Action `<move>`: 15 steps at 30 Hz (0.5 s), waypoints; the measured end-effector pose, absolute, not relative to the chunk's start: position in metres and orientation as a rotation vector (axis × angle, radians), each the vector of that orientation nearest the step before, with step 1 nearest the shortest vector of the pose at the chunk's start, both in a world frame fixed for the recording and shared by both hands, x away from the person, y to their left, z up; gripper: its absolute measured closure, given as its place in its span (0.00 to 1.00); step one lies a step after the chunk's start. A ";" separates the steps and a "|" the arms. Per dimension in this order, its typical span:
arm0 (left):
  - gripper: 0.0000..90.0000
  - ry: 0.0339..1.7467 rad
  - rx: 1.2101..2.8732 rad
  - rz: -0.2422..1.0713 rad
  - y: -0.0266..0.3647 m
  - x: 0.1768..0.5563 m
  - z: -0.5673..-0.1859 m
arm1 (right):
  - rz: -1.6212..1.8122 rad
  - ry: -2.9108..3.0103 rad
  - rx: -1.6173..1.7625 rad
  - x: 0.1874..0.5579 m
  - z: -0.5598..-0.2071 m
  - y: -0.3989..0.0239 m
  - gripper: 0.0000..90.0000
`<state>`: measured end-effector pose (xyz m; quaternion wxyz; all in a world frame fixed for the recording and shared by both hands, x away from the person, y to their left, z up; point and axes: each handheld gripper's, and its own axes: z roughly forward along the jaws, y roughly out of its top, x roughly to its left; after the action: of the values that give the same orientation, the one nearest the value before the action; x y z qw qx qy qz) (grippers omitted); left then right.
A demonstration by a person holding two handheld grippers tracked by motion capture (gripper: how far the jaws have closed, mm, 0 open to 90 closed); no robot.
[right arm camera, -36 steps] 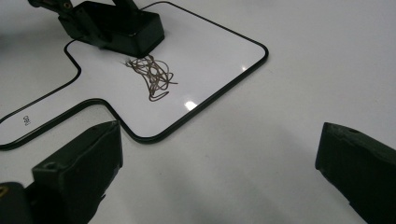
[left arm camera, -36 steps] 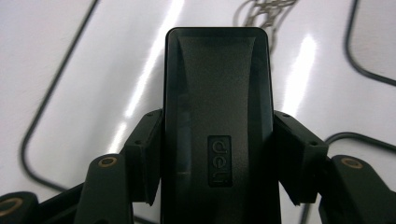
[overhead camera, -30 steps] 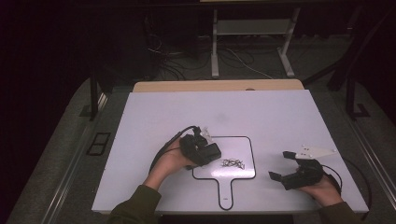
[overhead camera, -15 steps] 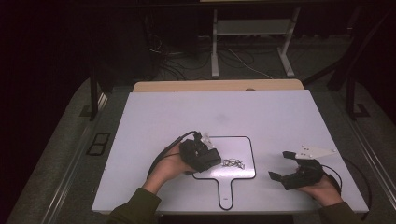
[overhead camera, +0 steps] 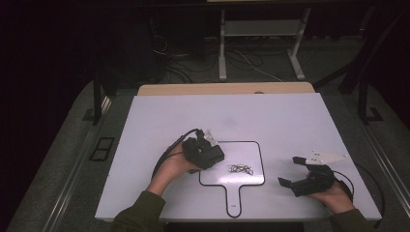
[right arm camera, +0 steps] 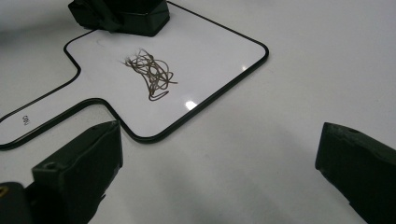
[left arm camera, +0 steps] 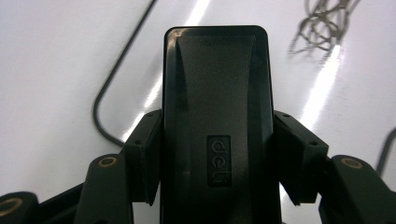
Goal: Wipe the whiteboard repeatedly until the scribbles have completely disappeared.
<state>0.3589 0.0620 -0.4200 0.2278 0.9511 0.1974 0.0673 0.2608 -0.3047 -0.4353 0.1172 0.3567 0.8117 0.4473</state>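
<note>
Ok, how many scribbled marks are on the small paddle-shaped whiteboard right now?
1: a single tangled dark scribble near the middle of the black-rimmed paddle-shaped whiteboard. The left gripper holds a black rectangular eraser over the board's corner, so a mark underneath could be hidden.

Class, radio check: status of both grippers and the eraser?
Left gripper shut on eraser, at scribble on whiteboard. Right gripper open, idle. Path clear.

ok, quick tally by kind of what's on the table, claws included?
Claws: 2, the left claw shut on the black eraser, the right claw open
Erasers: 1
Whiteboards: 1, the small handled whiteboard
Scribbles: 1, the grey scribble on the whiteboard
Total: 5
</note>
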 end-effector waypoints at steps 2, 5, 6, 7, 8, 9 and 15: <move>0.43 0.530 2.633 0.199 0.059 0.355 -0.419 | 1.309 2.375 1.044 0.261 -0.435 -0.305 0.00; 0.43 0.501 2.636 0.172 0.055 0.347 -0.420 | 1.310 2.376 1.042 0.261 -0.435 -0.304 0.00; 0.43 0.481 2.642 0.163 0.054 0.345 -0.419 | 1.310 2.375 1.042 0.261 -0.435 -0.304 0.00; 0.43 0.478 2.640 0.147 0.053 0.341 -0.419 | 1.311 2.376 1.042 0.261 -0.435 -0.304 0.00; 0.43 0.461 2.641 0.141 0.051 0.337 -0.419 | 1.311 2.375 1.042 0.260 -0.435 -0.304 0.00; 0.43 0.437 2.651 0.139 0.050 0.334 -0.419 | 1.312 2.376 1.041 0.260 -0.435 -0.304 0.00; 0.43 0.445 2.643 0.145 0.050 0.336 -0.420 | 1.313 2.373 1.041 0.260 -0.435 -0.305 0.00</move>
<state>0.3360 0.0498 -0.4198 0.2269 0.9590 0.1615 0.0528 0.2602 -0.3048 -0.4347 0.1180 0.3557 0.8112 0.4489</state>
